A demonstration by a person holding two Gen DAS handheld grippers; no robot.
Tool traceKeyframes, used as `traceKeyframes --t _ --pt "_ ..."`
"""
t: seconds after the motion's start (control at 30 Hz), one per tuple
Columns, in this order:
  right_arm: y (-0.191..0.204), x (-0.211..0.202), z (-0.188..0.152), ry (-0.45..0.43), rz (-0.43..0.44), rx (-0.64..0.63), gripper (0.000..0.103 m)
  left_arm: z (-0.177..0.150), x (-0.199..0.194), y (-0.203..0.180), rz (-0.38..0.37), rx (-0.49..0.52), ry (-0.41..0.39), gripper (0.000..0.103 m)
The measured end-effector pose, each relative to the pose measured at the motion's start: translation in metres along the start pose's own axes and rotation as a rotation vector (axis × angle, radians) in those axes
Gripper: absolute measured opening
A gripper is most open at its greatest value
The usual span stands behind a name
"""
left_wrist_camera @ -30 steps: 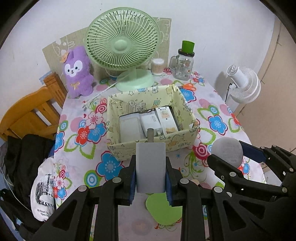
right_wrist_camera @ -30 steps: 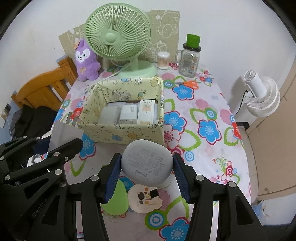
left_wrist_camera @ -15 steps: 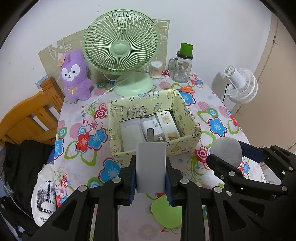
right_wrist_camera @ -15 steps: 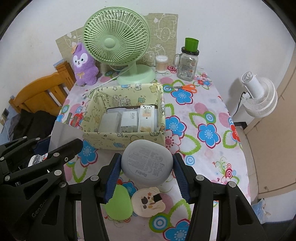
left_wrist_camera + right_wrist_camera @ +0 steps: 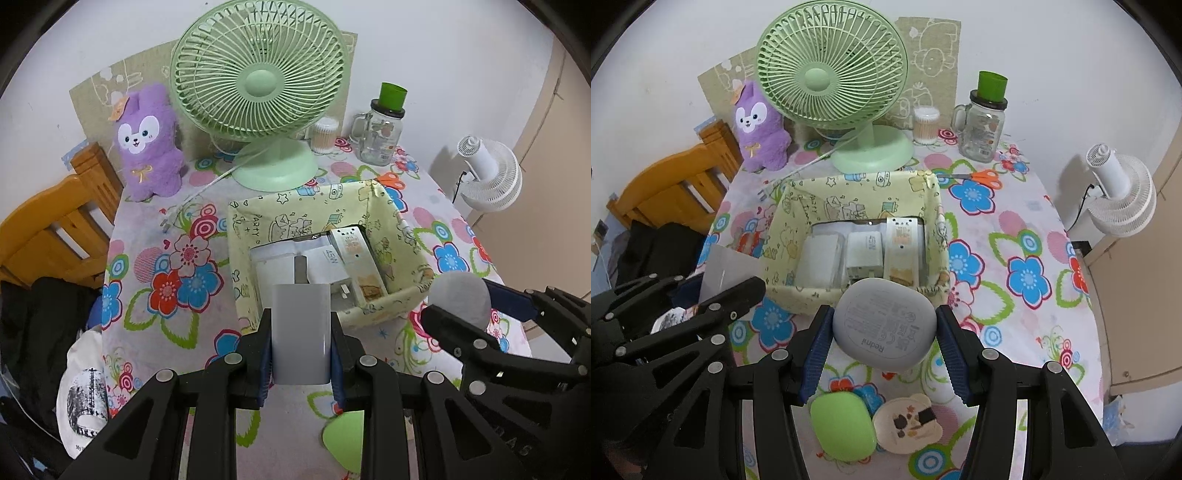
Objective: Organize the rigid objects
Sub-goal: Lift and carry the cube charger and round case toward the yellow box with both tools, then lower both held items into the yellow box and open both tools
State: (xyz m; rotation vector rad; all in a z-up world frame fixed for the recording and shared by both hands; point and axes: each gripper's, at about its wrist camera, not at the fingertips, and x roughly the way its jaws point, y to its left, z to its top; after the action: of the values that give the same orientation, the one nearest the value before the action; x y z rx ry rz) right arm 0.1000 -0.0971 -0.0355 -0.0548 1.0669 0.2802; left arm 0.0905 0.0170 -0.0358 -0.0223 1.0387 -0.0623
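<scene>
My left gripper (image 5: 300, 334) is shut on a white plug charger (image 5: 300, 325), held above the table in front of the yellow patterned box (image 5: 406, 299). My right gripper (image 5: 884, 336) is shut on a grey Redmi earbud case (image 5: 884, 326), also just short of the box (image 5: 779, 236). The box holds three white and cream items side by side (image 5: 866, 251). The right gripper with the grey case also shows in the left wrist view (image 5: 460, 297). The left gripper shows at the left of the right wrist view (image 5: 701, 317).
A green case (image 5: 844, 424) and a round cream case (image 5: 907, 424) lie on the flowered tablecloth below my right gripper. Behind the box stand a green fan (image 5: 834, 81), purple plush (image 5: 759, 129), cotton swab jar (image 5: 925, 125), glass mug (image 5: 984, 129) and orange scissors (image 5: 979, 177). A wooden chair (image 5: 668, 188) is left.
Both grippers have drawn back and risen a little from the box, each still holding its object. The green and cream cases came into fuller view below the right gripper.
</scene>
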Motion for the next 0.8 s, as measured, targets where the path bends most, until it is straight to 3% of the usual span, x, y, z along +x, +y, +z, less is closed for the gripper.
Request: traceKeyframes --t 0.63,0.8 --pt "-0.029 0.055 0.054 0.024 0.075 -0.001 0.059 0.032 0.062 -0.01 -0.005 -0.055 0.094 0.025" --pt "-0.033 0.065 0.054 0.012 0.034 -0.04 0.059 0.032 0.075 -0.015 -0.037 -0.047 0.13 0.025"
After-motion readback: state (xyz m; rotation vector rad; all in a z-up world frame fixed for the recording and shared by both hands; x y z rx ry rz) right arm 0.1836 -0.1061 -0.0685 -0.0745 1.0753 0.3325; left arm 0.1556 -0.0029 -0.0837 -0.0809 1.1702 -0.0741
